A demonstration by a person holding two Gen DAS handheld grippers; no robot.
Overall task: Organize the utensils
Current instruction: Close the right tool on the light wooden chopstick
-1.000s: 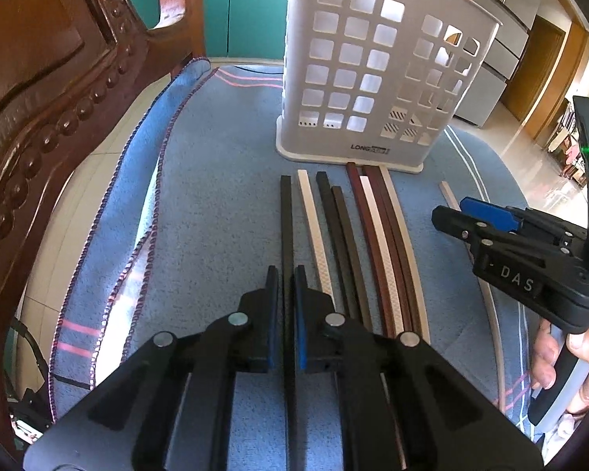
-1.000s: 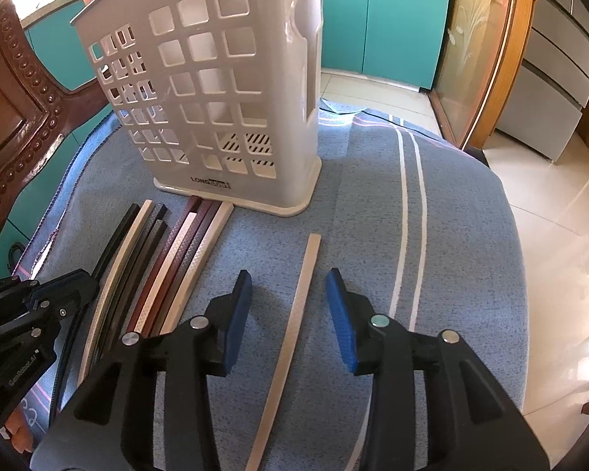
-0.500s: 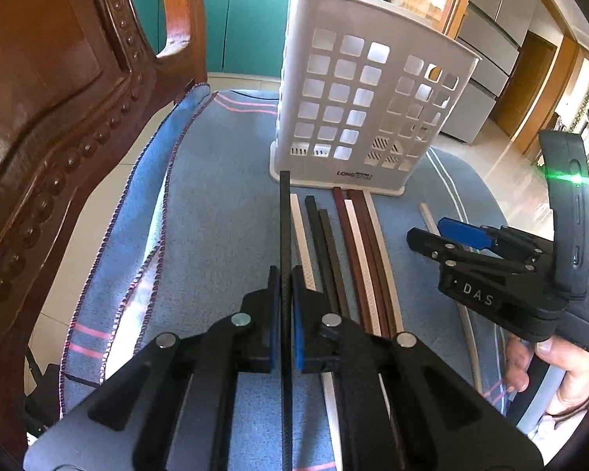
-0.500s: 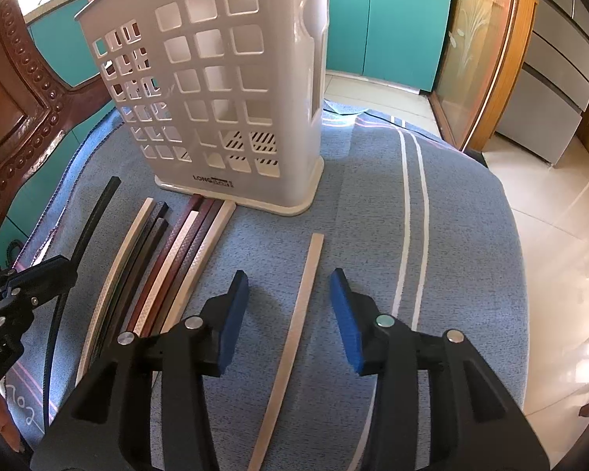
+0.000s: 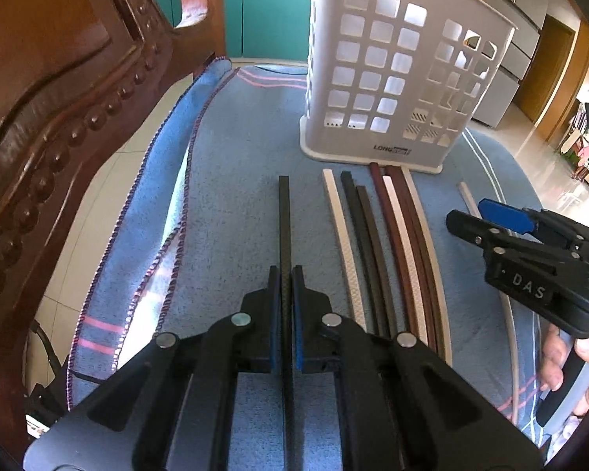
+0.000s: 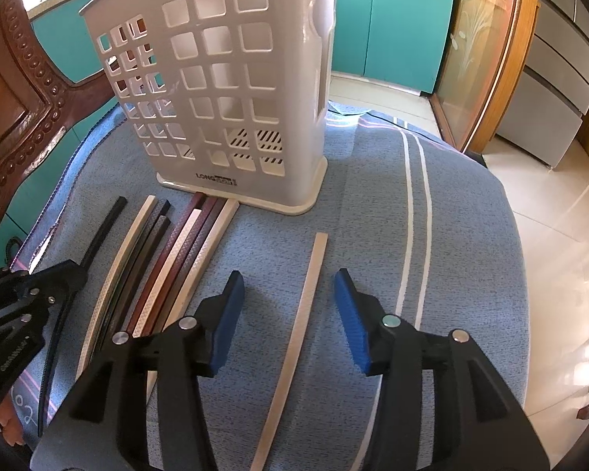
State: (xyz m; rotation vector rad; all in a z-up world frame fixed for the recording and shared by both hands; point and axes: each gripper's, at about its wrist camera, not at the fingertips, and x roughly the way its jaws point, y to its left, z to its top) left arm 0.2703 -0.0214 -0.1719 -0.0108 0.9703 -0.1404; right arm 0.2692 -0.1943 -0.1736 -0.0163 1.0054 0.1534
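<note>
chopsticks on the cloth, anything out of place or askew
One beige chopstick lies alone, apart from the bundle by the holder; the right gripper's opening jaws straddle it. The left gripper clamps a black chopstick.

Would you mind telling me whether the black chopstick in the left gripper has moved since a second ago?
Yes. The black chopstick has shifted left, away from the row of chopsticks before the white holder.

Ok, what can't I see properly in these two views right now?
- Near ends of the grouped chopsticks: both views, hidden behind the gripper bodies.
- Near end of the beige chopstick: right view, cut off by the bottom edge.
- Basket interior: only glimpsed through the holes; contents unclear.
</note>
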